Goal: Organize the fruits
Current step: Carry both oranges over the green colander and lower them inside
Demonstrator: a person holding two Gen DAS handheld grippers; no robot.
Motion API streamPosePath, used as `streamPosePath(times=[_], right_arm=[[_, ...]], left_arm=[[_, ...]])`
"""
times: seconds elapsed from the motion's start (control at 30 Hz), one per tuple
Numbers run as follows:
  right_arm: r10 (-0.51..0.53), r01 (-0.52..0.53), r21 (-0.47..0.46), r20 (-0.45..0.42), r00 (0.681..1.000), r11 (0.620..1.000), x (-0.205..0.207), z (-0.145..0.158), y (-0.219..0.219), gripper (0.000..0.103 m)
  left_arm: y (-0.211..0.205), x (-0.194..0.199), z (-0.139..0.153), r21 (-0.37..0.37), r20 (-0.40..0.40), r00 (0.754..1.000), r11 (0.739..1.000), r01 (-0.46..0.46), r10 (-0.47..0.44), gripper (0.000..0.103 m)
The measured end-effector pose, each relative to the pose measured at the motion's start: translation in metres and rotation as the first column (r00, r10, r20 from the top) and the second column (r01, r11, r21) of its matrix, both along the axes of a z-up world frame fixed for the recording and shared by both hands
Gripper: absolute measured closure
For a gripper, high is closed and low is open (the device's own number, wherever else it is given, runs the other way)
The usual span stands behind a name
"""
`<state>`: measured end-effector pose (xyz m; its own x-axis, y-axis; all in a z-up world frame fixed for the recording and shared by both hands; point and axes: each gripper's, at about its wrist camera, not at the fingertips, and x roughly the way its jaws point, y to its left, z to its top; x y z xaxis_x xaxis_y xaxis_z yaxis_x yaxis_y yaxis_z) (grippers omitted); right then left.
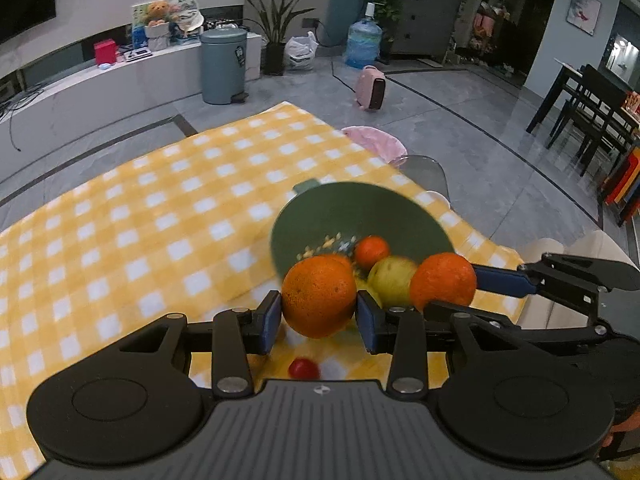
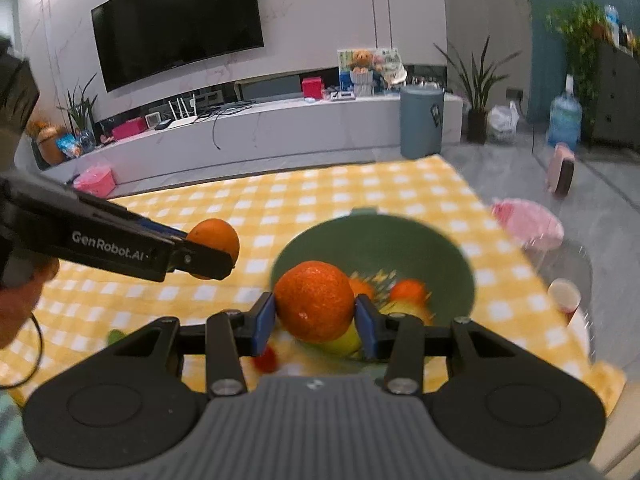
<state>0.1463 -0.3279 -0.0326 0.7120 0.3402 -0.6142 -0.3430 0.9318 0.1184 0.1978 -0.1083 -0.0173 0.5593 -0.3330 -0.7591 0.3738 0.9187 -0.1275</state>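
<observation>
My left gripper [image 1: 318, 318] is shut on an orange [image 1: 319, 296], held above the yellow checked tablecloth just short of the green bowl [image 1: 360, 208]. My right gripper [image 2: 315, 318] is shut on another orange [image 2: 314, 300], held at the bowl's [image 2: 372, 236] near rim. In the left wrist view the right gripper's orange [image 1: 442, 280] shows at the right; in the right wrist view the left gripper's orange [image 2: 215, 236] shows at the left. The bowl holds a small orange [image 1: 372, 250] and a yellow-green fruit [image 1: 392, 280]. A small red fruit [image 1: 304, 368] lies on the cloth below the left gripper.
The checked cloth [image 1: 160, 220] covers the table. A pink cloth [image 2: 528, 222] and a red-and-white cup [image 2: 564, 296] sit past the table's right edge. A green item [image 2: 116, 336] lies on the cloth at the left. A grey bin [image 1: 222, 64] stands on the floor behind.
</observation>
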Motion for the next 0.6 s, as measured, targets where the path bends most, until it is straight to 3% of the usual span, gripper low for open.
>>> streamPosePath(times=[0.33,0.6], right_arm=[[0.087,-0.088,-0.092,-0.019,0.996,0.992,0.068,-0.025,-0.016,0.062],[0.153,-0.167,-0.142,-0.101,0.983,0.976,0.125,-0.060,-0.010,0.062]], left_arm=[[-0.034,0.049,-0.027,0.101,-0.075,0.995,0.992,0.078,-0.071,0.058],[-0.048,0.073,-0.059,0.243,-0.131,0.984,0.958,0.151,-0.122,0.058]])
